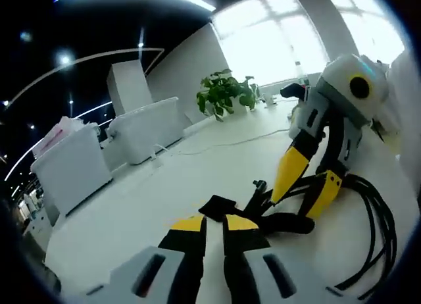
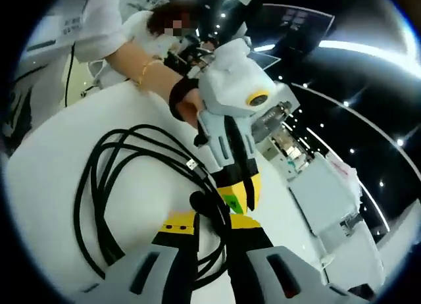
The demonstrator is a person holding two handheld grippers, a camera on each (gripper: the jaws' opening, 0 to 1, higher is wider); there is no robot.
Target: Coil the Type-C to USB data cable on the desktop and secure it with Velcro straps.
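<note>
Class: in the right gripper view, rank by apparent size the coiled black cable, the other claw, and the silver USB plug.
1. Coiled black cable, looping across the white desk.
2. Left claw; it sits nearer the camera than much of the coil, so this gap is unsure.
3. Silver USB plug, clearly smallest.

No text, label, brand or number can be read: the dark panels [image 2: 297,18] hanging overhead in the right gripper view carry pale lines too small and blurred to make out, and the green sticker [image 2: 229,201] on the other gripper shows no legible mark.
</note>
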